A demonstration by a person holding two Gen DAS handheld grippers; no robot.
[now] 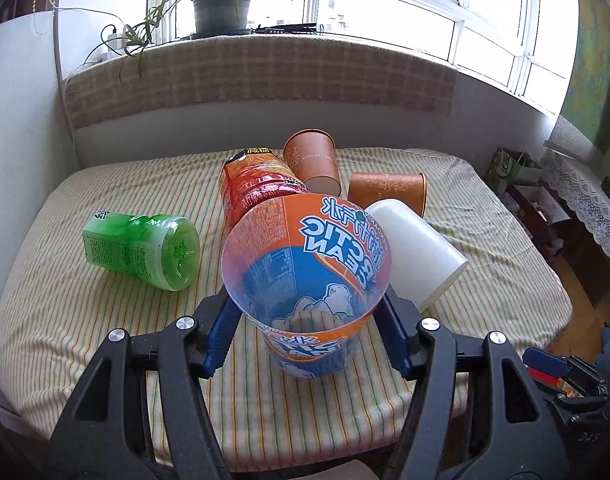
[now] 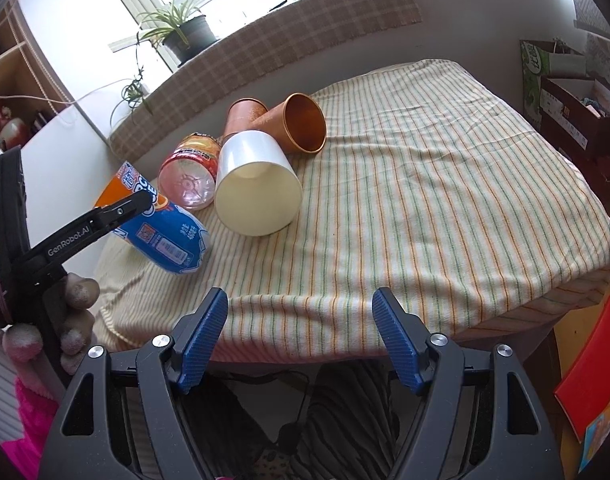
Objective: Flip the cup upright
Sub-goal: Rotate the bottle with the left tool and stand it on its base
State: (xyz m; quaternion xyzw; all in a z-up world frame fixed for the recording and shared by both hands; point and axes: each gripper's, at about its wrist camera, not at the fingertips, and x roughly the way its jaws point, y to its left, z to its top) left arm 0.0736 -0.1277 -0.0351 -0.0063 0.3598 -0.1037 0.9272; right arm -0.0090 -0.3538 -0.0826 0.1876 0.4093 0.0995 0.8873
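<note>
Currently the left claw (image 1: pixel 305 312) is clamped on the orange-and-blue cup (image 1: pixel 305 276), blue pads (image 1: pixel 221 336) pressing both sides of its wall. Cup is tilted, open rim toward the left wrist camera, base down by the striped cloth (image 1: pixel 105 320) near the front edge of the bench (image 2: pixel 445 344); can't tell if the base touches. From the right wrist view the same cup (image 2: pixel 165 236) sits at the left end of the bench with the left claw's finger across it. Right claw (image 2: pixel 301 336) is spread apart, holding nothing, just off the front edge. White cup (image 2: pixel 257 188) lies on its side just beside it; red bottle (image 2: pixel 189 176) and two brown cups (image 2: pixel 301 124) lie behind, green bottle (image 1: pixel 145 248) off to the left.
</note>
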